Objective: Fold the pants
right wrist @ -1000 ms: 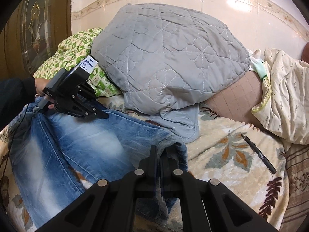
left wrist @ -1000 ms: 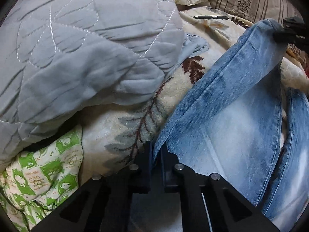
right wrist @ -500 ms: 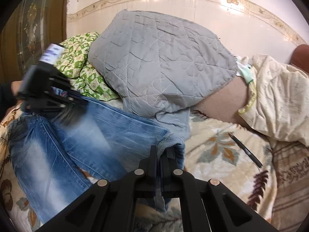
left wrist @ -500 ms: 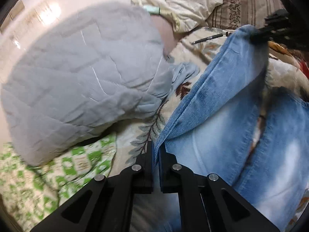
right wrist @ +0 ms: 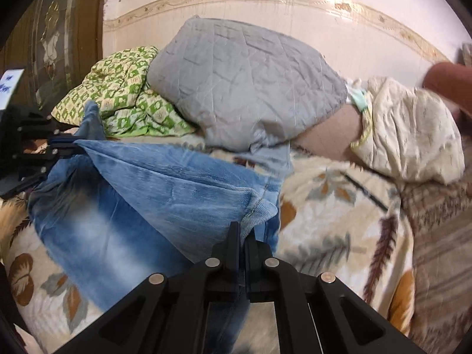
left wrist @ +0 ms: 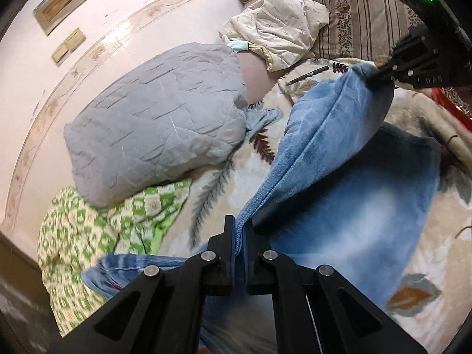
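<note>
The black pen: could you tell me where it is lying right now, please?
In the left wrist view the black pen lies upper right on the leaf-print blanket, just below the cream bedding and beside the raised jeans.

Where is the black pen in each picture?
Left wrist view: the black pen lies upper right of middle, on the leaf-print blanket, just left of the lifted jeans.
Right wrist view: a blurred dark streak, right of middle, is probably the pen.
Shared landmark: the grey quilted pillow.

Warm indoor light glares off the wall [right wrist: 339,23]; motion blur, fisheye-dark edges.
</note>
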The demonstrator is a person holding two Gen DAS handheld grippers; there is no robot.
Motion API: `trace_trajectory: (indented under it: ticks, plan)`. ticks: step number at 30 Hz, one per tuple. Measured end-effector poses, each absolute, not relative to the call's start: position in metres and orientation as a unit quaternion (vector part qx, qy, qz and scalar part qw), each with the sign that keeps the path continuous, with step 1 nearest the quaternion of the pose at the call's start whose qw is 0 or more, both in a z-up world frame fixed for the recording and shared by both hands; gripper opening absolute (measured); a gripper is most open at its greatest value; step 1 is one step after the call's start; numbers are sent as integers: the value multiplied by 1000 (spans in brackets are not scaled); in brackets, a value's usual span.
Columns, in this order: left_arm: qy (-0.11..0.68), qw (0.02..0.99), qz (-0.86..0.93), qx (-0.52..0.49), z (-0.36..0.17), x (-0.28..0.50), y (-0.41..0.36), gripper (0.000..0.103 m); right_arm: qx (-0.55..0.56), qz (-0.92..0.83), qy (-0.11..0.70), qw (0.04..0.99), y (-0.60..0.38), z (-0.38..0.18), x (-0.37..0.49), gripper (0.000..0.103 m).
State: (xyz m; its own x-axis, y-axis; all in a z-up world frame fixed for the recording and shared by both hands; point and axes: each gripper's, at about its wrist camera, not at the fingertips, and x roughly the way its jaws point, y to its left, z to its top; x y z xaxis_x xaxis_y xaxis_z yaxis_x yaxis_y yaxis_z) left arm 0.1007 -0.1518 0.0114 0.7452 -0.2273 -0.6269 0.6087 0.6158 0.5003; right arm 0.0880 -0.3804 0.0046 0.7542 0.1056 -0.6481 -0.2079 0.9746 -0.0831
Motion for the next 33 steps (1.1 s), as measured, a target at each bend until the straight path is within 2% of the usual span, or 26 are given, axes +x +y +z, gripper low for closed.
trace_trajectory:
  ticks: [8,16,24,33]
  plan:
    - [313,879,-232,275,-1,67,-137,4,-43,85,357,929,-378,-6,46,2]
    - [318,884,-217,266,-21,35,-134,4,-47,78,372,924,-368,-27,15,2]
    - [370,868,-231,236,-49,31,-128,4,-50,70,415,906,-364,-44,4,2]
    - [424,828,-222,291,-85,36,-142,5,-60,58,450,889,-357,-60,-1,2]
